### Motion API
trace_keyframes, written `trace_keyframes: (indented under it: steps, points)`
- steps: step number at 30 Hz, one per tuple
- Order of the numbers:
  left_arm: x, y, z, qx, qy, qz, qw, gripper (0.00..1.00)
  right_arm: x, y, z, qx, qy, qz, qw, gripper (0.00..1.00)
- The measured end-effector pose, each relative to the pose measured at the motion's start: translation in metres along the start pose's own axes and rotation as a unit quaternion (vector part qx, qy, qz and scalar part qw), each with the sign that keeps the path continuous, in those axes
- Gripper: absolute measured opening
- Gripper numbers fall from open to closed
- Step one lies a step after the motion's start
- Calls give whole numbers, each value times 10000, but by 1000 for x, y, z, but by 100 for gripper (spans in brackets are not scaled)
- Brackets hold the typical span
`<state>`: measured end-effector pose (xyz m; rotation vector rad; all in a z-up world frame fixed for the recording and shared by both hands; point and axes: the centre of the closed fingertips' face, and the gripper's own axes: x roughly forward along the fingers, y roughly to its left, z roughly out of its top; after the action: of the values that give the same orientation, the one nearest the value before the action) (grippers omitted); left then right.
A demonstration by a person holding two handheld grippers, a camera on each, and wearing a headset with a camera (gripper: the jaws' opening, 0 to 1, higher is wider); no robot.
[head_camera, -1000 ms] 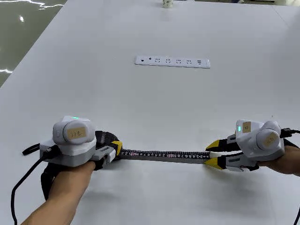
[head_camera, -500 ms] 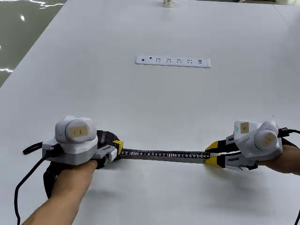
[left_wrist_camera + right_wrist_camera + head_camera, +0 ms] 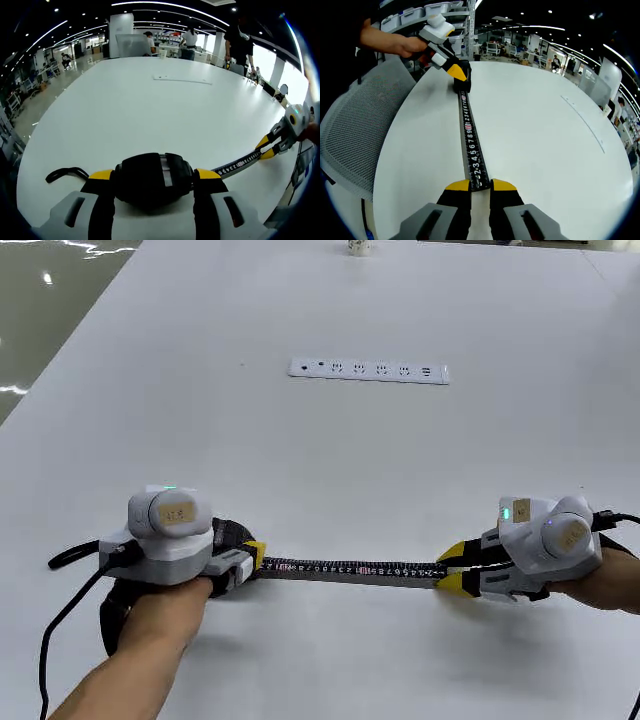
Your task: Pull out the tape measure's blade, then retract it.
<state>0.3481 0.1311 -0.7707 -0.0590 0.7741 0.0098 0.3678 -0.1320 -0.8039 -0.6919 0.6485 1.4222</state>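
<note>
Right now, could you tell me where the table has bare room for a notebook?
The table is bare between the power strip and the blade, and again nearer the person. Crowded: the blade line, from the tape measure in the left claw to the right claw.

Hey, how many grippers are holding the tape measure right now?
2. The left gripper clamps the case at near left; the right gripper pinches the end of the blade at near right.

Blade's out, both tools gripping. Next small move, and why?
Probably ease the right tool toward the left tool, feeding the blade back in: it lies stretched across the table between them, tip pinched by the right, case clamped in the left.
</note>
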Motion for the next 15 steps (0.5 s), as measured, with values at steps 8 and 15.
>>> trace_keyframes:
  steps: [8, 15]
  points:
    - [0, 1, 0, 6, 37, 54, 10000, 58, -1, 2, 1, -56, 40, 9, 10000, 9]
    - [1, 2, -1, -31, 141, 99, 9998, 56, 0, 0, -1, -100, 97, 14, 9999, 8]
